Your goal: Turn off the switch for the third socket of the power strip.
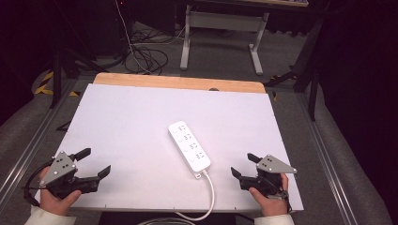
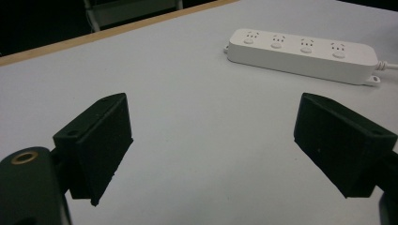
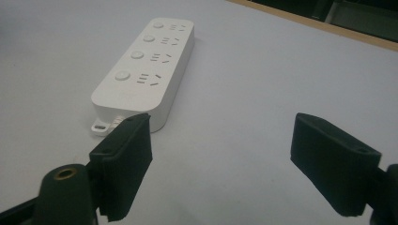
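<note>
On the table (image 1: 141, 112) in front of me, the power strip (image 1: 189, 145) lay near the middle, angled, its cable (image 1: 210, 197) running off the near edge. My left gripper (image 1: 96, 163) sat at the near left corner, well apart from the strip. My right gripper (image 1: 243, 165) sat at the near right, just beside the strip's cable end.

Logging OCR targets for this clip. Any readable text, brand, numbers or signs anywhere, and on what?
No readable text in any view.
White four-outlet power strip: socket slots and round buttons, no brand or number legible.
Grey three-cornered plate on the left tool: screw holes, no markings.
Same plate on the right tool: no markings.
White table surface: blank.
Yellow-black striped floor marking: pattern, no words.
</note>
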A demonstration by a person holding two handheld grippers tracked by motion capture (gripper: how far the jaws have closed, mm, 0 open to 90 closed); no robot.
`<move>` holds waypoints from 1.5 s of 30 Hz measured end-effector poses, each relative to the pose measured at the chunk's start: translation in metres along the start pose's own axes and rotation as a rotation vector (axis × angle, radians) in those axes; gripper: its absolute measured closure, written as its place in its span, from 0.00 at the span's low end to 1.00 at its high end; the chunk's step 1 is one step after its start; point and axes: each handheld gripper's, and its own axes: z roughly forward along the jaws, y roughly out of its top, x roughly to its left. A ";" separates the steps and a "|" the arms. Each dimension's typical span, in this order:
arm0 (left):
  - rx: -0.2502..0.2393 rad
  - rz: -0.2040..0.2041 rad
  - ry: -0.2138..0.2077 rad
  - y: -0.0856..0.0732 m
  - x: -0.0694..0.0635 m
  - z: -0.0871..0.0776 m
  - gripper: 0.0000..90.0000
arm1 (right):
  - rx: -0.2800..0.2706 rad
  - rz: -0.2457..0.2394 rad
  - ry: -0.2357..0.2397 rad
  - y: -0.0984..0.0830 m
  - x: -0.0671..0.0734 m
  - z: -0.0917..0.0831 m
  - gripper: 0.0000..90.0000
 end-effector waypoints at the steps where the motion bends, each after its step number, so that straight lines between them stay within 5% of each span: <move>1: -0.003 -0.007 -0.003 0.000 -0.001 0.000 0.13 | 0.003 -0.002 -0.002 0.000 0.000 0.000 0.24; 24: -0.002 0.017 0.026 0.000 -0.002 0.001 0.13 | -0.005 -0.019 -0.007 0.002 0.001 -0.001 0.24; 31: -0.004 0.019 0.026 0.001 -0.003 0.000 0.13 | 0.004 -0.057 0.003 0.006 0.006 -0.001 0.29; 45: -0.003 0.019 0.031 0.001 -0.003 0.000 0.13 | 0.030 -0.067 0.044 0.036 0.009 0.005 0.40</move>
